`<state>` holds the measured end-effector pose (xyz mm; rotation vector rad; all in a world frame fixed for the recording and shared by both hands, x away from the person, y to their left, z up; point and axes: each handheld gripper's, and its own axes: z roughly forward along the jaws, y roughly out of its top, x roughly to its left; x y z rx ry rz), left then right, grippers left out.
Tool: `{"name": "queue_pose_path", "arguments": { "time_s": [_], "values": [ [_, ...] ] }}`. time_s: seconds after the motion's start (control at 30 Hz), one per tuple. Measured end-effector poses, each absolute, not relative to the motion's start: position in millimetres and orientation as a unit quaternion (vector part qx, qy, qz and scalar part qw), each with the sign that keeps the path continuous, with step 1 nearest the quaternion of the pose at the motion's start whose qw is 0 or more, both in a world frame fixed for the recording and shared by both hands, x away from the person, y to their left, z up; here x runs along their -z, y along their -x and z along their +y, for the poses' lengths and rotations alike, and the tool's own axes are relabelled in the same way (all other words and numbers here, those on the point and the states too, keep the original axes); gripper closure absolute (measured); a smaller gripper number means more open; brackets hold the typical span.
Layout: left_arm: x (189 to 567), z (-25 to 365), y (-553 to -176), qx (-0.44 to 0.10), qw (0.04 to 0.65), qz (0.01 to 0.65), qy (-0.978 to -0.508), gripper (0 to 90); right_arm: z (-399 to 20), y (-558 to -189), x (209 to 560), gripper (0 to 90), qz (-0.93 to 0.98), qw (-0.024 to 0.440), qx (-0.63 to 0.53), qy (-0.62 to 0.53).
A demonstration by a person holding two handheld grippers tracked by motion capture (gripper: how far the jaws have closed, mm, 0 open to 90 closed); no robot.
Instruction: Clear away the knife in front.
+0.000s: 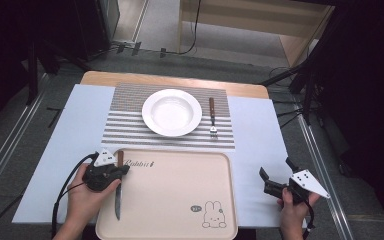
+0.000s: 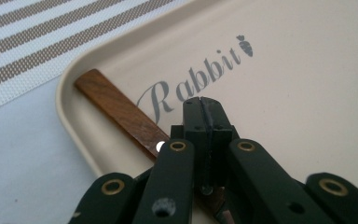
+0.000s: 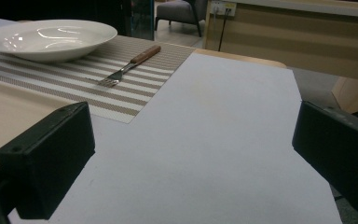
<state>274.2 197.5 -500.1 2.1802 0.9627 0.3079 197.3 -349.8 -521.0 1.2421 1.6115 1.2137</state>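
A knife with a wooden handle [image 1: 120, 157] and a steel blade lies along the left side of the beige rabbit tray [image 1: 180, 190]. My left gripper [image 1: 125, 169] sits just over the knife where handle meets blade. In the left gripper view its jaws [image 2: 200, 108] are pressed together with nothing between the tips, and the knife handle [image 2: 116, 107] runs underneath them on the tray [image 2: 284, 93]. My right gripper [image 1: 276, 168] rests on the white table cover to the right of the tray, and its jaws [image 3: 193, 154] stand wide apart and empty.
A white plate [image 1: 172, 112] sits on a striped placemat [image 1: 130, 125] beyond the tray, with a wooden-handled fork [image 1: 212, 119] to its right. The right gripper view shows the plate [image 3: 46, 37] and fork [image 3: 130, 63] ahead to the left. Cables and stands ring the table.
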Motion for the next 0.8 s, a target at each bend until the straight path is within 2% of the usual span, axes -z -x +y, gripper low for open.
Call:
{"name": "queue_pose_path", "arguments": {
  "time_s": [0.1, 0.23, 0.47, 0.57, 0.8],
  "values": [
    [499, 204, -275, -0.103, 0.374, 0.373, -0.843, 88.6, -350, -197, 521, 0.0, 0.631, 0.377, -0.474, -0.485],
    [499, 209, -274, -0.116, 0.374, 0.374, -0.841, 88.6, -350, -197, 521, 0.0, 0.632, 0.377, -0.474, -0.484],
    [499, 216, -274, -0.114, 0.379, 0.373, -0.839, 88.5, -350, -198, 521, 0.0, 0.631, 0.376, -0.476, -0.485],
    [500, 220, -274, -0.100, 0.399, 0.360, -0.837, 88.4, -350, -198, 521, 0.0, 0.631, 0.377, -0.475, -0.485],
    [492, 238, -273, -0.098, 0.475, 0.357, -0.798, 71.3, -350, -198, 521, 0.0, 0.631, 0.378, -0.471, -0.486]
  ]
}}
